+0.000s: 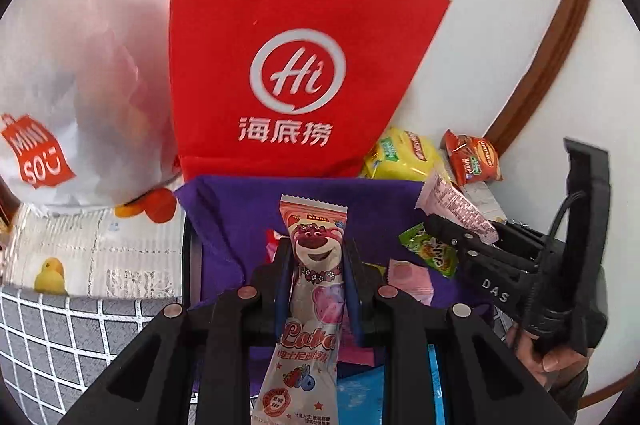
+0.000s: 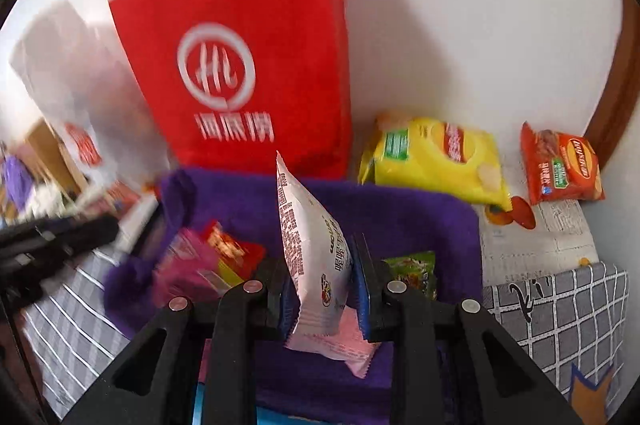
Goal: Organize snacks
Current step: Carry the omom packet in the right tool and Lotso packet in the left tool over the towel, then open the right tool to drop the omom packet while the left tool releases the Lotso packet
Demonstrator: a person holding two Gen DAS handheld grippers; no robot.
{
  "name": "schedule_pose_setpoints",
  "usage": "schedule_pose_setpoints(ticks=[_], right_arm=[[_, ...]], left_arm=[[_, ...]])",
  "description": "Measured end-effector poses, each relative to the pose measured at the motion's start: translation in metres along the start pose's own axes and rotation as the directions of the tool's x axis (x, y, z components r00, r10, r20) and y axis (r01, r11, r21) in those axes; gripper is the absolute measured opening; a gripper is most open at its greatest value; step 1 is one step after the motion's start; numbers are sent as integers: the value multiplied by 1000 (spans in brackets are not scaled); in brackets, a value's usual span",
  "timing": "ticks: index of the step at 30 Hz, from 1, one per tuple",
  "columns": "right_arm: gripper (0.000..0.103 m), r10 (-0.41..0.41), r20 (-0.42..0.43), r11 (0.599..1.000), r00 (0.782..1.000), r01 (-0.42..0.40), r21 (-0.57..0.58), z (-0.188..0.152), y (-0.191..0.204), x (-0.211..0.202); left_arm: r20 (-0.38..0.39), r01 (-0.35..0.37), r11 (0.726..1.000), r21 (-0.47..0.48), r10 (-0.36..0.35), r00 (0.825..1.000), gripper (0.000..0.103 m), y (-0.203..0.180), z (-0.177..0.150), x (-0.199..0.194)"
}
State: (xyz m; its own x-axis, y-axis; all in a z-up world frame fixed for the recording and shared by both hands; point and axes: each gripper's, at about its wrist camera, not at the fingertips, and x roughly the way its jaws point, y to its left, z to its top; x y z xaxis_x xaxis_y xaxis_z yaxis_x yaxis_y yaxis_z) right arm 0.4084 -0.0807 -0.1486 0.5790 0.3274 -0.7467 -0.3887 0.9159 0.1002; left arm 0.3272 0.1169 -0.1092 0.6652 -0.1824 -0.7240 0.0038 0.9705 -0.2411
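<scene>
My left gripper (image 1: 318, 265) is shut on a long pink Lotso bear snack pack (image 1: 314, 289) and holds it over a purple fabric bin (image 1: 232, 209). My right gripper (image 2: 325, 277) is shut on a white and pink snack pack (image 2: 310, 245) above the same bin (image 2: 420, 217); the right gripper also shows in the left wrist view (image 1: 472, 237) at the right. Inside the bin lie a green pack (image 1: 430, 255), a pink pack (image 1: 410, 281) and red and pink packs (image 2: 216, 257).
A red Hi paper bag (image 1: 296, 65) stands behind the bin against the white wall. A white Miniso bag (image 1: 68, 113) stands to its left. A yellow chip bag (image 2: 436, 157) and an orange-red chip bag (image 2: 560, 169) lie at the right on a printed cloth.
</scene>
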Motion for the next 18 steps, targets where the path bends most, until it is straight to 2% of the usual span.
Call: schedule_pose_setpoints(ticks=[8, 13, 18], right_arm=[[25, 4, -59, 1000, 998, -6, -19, -8, -13, 17], [25, -38, -85, 998, 996, 33, -60, -11, -11, 22], [25, -25, -89, 997, 996, 18, -75, -12, -6, 22]], left_arm=[[-36, -5, 999, -39, 4, 999, 23, 14, -3, 12], [-44, -10, 1000, -26, 8, 999, 23, 9, -4, 15], [-48, -7, 1000, -12, 6, 999, 23, 3, -6, 15]])
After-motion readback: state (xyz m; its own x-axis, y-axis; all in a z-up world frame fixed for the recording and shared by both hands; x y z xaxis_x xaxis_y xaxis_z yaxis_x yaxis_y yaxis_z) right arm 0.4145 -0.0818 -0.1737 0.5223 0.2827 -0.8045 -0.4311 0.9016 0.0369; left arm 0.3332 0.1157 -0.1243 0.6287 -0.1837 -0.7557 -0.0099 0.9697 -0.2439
